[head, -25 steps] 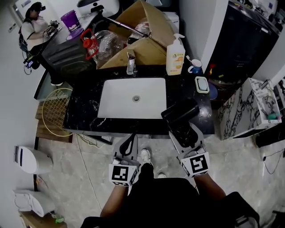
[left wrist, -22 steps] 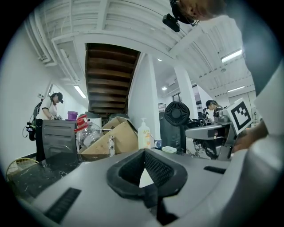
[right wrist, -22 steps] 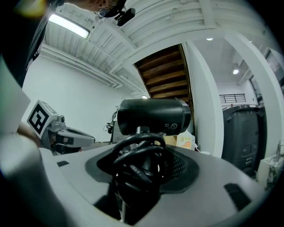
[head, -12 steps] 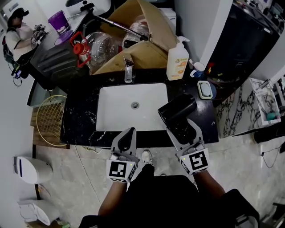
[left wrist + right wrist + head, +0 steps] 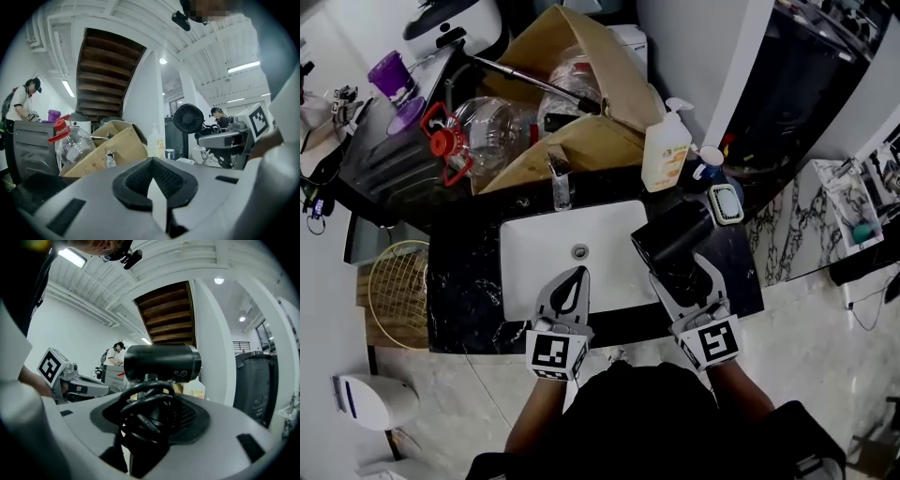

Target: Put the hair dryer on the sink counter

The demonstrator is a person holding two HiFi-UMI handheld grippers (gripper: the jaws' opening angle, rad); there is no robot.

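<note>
The right gripper (image 5: 682, 274) clamps the black hair dryer (image 5: 672, 232) by its cord-wrapped handle, holding it above the black sink counter (image 5: 461, 281) at the white basin's (image 5: 546, 251) right edge, near a soap bottle (image 5: 666, 148); the left gripper (image 5: 573, 283) hovers over the basin's front, jaws pressed together on nothing

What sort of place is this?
Likely a makeshift washroom corner in a workshop: a white sink in a black counter, a faucet, a pump soap bottle, and a cardboard box of clutter behind.
</note>
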